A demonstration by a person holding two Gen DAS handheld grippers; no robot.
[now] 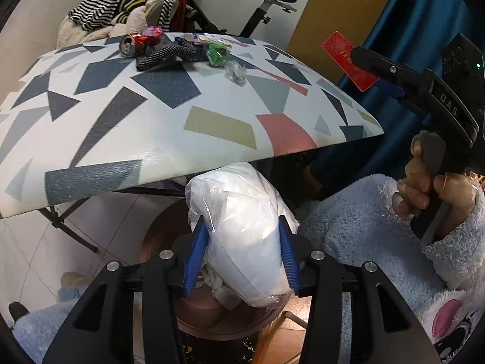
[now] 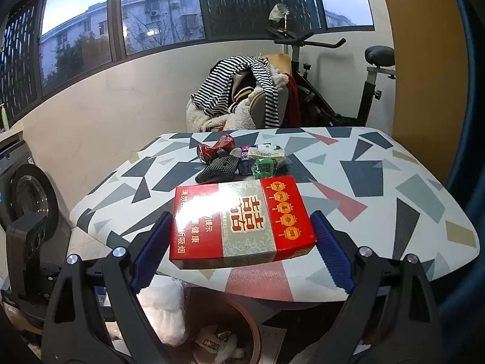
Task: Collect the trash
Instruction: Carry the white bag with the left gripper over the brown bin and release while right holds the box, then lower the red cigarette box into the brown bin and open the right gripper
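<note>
My left gripper (image 1: 242, 239) is shut on a white plastic bag (image 1: 245, 227) stuffed with paper, held over a round brown bin (image 1: 224, 318) below the table edge. My right gripper (image 2: 239, 242) is shut on a red cigarette box (image 2: 239, 221), held in the air above the near edge of the patterned table (image 2: 363, 182). The box also shows in the left wrist view (image 1: 348, 60), to the right of the table. The brown bin (image 2: 242, 318) sits under the box and holds several scraps.
At the table's far end lie a crushed red can (image 1: 136, 42), a dark patterned cloth (image 1: 160, 54), a green wrapper (image 1: 216, 53), a clear wrapper (image 1: 235, 72) and small packets. Behind stand a clothes-piled chair (image 2: 239, 97) and an exercise bike (image 2: 348, 91). A washing machine (image 2: 27, 191) stands left.
</note>
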